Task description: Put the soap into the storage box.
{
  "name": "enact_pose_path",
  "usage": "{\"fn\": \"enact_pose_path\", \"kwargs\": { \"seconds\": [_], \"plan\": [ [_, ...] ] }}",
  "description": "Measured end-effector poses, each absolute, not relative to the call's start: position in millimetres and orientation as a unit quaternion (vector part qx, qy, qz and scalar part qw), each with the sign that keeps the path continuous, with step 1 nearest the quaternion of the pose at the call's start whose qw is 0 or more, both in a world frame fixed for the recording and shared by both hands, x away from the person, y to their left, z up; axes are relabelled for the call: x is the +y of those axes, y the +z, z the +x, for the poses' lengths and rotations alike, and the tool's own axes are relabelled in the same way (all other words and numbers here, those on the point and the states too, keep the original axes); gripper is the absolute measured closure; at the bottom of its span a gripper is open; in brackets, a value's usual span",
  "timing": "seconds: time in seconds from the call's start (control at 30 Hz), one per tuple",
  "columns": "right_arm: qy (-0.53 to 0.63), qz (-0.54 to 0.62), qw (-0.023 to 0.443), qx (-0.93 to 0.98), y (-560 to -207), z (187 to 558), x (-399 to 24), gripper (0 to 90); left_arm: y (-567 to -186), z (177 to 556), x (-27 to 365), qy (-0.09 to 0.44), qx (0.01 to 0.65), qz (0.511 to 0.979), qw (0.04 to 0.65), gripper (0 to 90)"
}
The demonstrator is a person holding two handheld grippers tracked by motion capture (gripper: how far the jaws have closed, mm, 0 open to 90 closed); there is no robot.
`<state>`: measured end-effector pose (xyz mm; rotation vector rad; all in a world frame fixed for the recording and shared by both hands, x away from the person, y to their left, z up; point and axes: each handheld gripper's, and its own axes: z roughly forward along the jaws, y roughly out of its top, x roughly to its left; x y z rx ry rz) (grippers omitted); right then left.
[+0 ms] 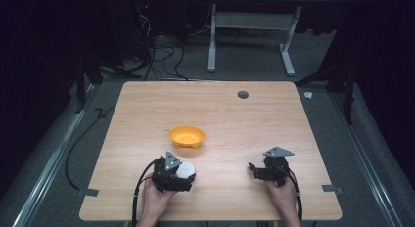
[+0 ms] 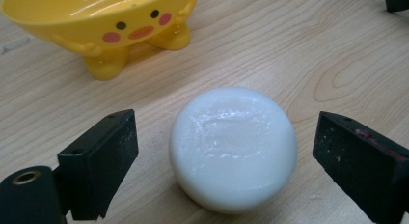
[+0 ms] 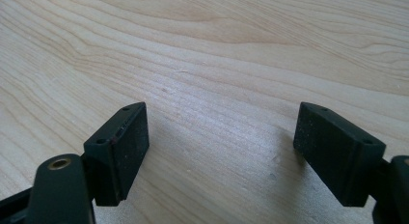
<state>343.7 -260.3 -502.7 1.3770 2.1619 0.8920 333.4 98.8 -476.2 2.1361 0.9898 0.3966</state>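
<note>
High view: overhead, facing forward over whole wooden table (image 1: 147, 114). Left gripper view: low, very near white soap bar (image 2: 233, 147) and yellow duck bowl (image 2: 96, 26), both shared with high view. Right gripper view: close on tabletop

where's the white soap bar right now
The soap bar lies on the table between the left gripper's open jaws, untouched, just on the near side of the yellow duck-faced bowl.

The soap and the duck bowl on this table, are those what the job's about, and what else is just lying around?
In the job:
- white soap bar, on the table between the open jaws of the left gripper, not touched by them
- yellow duck bowl, just behind the soap

Lying about:
- right gripper, open over bare table
- grey round plug at the far edge
</note>
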Motion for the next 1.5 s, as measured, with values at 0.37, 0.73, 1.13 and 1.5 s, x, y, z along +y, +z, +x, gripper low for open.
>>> {"fn": "enact_pose_path", "kwargs": {
  "seconds": [0.37, 0.73, 1.13, 1.5],
  "plan": [
    [0.321, 0.496, 0.212, 0.779, -503, 344, -260, 20.9, -487, 338, 88, 0.151, 0.385, 0.842, 0.346, 9.3],
    [0.322, 0.494, 0.212, 0.779, -503, 344, -260, 20.8, -499, 339, 86, 0.154, 0.393, 0.845, 0.328, 15.2],
    [0.322, 0.494, 0.211, 0.779, -503, 343, -260, 20.9, -499, 339, 86, 0.149, 0.392, 0.844, 0.335, 22.6],
    [0.322, 0.495, 0.211, 0.779, -503, 343, -260, 20.9, -497, 335, 86, 0.160, 0.393, 0.844, 0.327, 23.1]
  ]
}}
